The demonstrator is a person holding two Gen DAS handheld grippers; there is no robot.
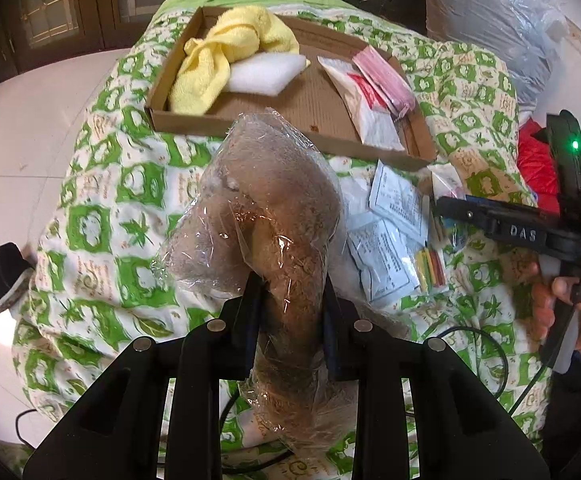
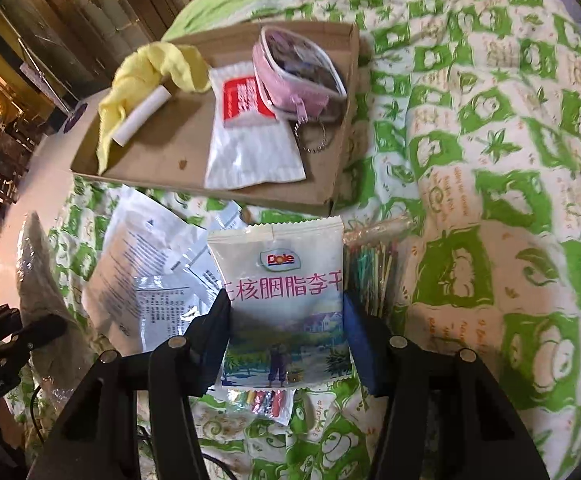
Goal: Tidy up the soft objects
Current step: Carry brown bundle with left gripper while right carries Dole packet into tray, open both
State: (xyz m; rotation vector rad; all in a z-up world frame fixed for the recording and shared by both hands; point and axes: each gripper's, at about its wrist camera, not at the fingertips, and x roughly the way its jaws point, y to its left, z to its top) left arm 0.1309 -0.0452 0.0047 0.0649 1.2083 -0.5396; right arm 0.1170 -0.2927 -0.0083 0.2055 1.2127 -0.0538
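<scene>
On a bed covered by a green-and-white patterned quilt (image 2: 490,160), the left gripper (image 1: 290,292) is clenched on a brown plush toy sealed in a clear plastic bag (image 1: 266,216), its 2 fingers pressing into the bag from either side while the top of the bundle juts toward a shallow cardboard tray (image 1: 290,118). The tray rests on the quilt and holds a crumpled yellow cloth (image 1: 218,60), a white foam pad (image 1: 264,74) touching the cloth, a red-and-white packet (image 1: 364,108) and a pink zip pouch (image 2: 296,72) lying partly on that packet, with a bead chain trailing from it. Seen from the right wrist, the right gripper (image 2: 286,320) straddles a Dole snack packet (image 2: 284,300) printed with Chinese characters and a landscape; its jaws sit at the packet's 2 side edges, the packet between them, though I cannot tell whether the pads actually press on it. The packet lies on the quilt just in front of the tray, atop loose white printed leaflets (image 2: 150,264), with a bag of colored sticks (image 2: 370,268) just beside it and a small bag of bright bits (image 2: 262,400) poking out under its near edge. In the left wrist view a hand (image 1: 570,296) grips the right tool's handle, a green light glowing on it.
</scene>
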